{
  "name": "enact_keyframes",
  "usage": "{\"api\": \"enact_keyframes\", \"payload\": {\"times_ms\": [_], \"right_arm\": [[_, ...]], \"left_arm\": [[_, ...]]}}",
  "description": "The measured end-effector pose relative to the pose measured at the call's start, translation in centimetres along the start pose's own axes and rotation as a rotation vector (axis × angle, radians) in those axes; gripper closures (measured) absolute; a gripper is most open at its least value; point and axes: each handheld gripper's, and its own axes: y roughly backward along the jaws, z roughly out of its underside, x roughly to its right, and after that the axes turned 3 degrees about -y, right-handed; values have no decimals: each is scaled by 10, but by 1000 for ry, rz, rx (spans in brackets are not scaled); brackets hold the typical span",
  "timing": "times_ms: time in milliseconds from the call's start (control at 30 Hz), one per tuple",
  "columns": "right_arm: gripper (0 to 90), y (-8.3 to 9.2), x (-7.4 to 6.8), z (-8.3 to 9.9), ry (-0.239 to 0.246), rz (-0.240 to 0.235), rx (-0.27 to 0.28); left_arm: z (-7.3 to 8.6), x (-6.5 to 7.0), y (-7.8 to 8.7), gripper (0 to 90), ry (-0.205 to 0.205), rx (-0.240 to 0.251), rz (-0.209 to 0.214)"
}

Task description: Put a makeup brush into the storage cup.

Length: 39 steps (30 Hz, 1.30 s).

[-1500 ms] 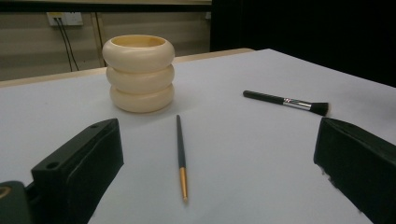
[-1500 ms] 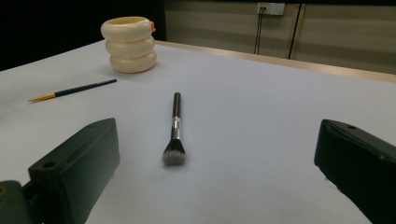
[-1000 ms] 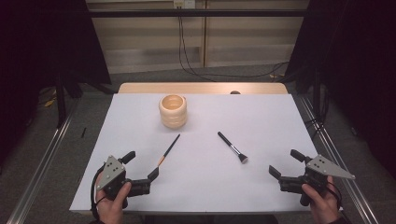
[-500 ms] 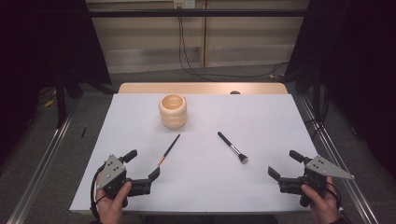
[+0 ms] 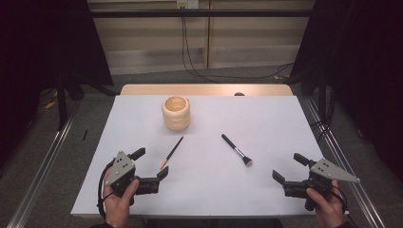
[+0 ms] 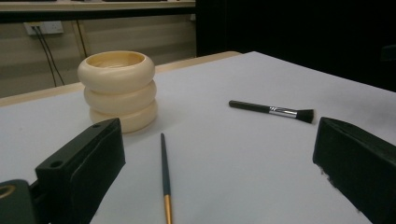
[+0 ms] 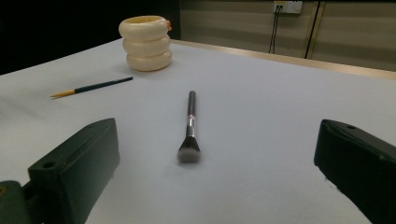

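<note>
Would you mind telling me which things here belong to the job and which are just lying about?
Job:
thin brush, by the left claw
makeup brush, ahead of the right claw
ringed pot

Lying about:
wall cables
white table cover

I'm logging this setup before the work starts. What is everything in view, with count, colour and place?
Holder: one, cream, ribbed in three rings, open on top, upright at the far centre-left of the table.
Thin brush: one, dark handle with an orange-gold end, lying flat near the left gripper.
Makeup brush: one, black handle, silver ferrule, dark bristles, lying flat right of centre.
Table cover: one, white, spread over the table.
Table: one, light wood, its far edge showing past the cover.
Cables: several, black, on the wall and floor behind.
Left gripper: one, black with a grey plate, jaws open, front left.
Right gripper: one, black with a grey plate, jaws open, front right.
</note>
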Motion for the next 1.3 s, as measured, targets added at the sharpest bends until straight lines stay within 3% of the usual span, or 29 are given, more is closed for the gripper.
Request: {"api": "enact_keyframes", "payload": {"times_ms": [133,467,567,833,1000,1300], "right_arm": [[0,0,0,0,-1,4,-1],[0,0,0,0,-2,2,-4],[0,0,0,0,1,2,-9],[0,0,0,0,1,3,-7],[0,0,0,0,2,1,-8],[0,0,0,0,4,4,-8]], "left_arm": [[-7,0,-6,17,-22,10,-3],[-18,-2,-19,12,-31,14,25],[-22,-4,-23,19,-29,5,11],[-28,-12,-36,16,-12,-3,29],[-35,-18,-42,11,-22,-3,31],[-41,-27,-54,14,-34,-15,5]]}}
